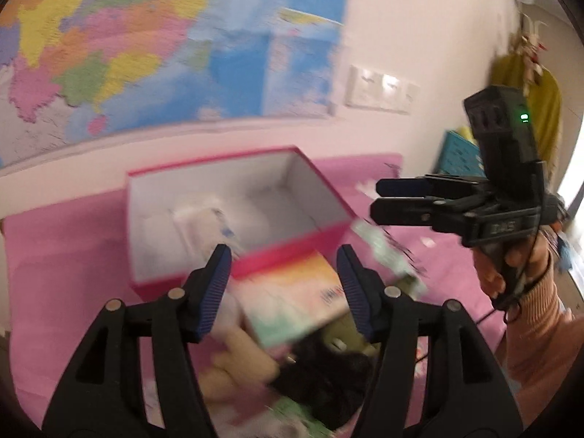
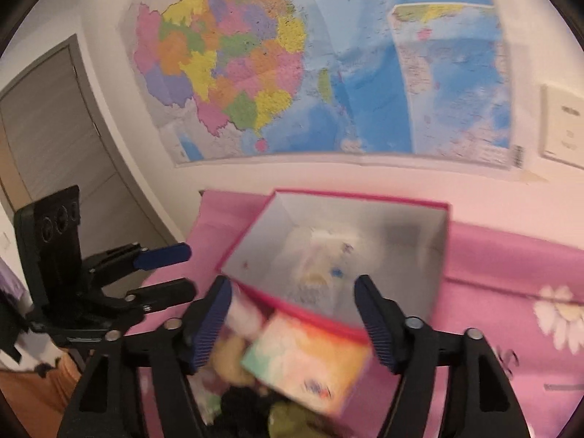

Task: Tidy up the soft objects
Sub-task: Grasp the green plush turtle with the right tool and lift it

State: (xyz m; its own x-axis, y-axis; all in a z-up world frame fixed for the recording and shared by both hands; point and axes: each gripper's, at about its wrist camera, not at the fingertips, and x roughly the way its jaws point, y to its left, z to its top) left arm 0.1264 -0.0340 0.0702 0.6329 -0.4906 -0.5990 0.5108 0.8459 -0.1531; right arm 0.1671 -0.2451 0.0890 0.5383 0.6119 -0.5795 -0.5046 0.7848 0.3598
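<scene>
An open red box [image 1: 292, 248] with a white inside stands on the pink cloth [image 1: 65, 255]; something white and soft [image 1: 204, 219] lies in it. The box shows in the right wrist view [image 2: 365, 200] with the white soft thing [image 2: 325, 255] inside. In front of it lies a pile: a colourful tissue pack [image 1: 292, 299] [image 2: 310, 361], a beige plush [image 1: 233, 368], a black soft item [image 1: 325, 376]. My left gripper [image 1: 284, 295] is open above the pile, holding nothing. My right gripper [image 2: 294, 323] is open above the tissue pack, empty. In the left wrist view the right gripper [image 1: 376, 200] looks nearly closed.
A big map [image 2: 292, 65] hangs on the wall behind the bed. A grey door [image 2: 54, 138] is at the left. A wall switch plate [image 1: 381, 89], a blue crate [image 1: 460, 153] and a yellow garment [image 1: 540, 109] are at the right. A green-white packet [image 1: 387, 252] lies right of the box.
</scene>
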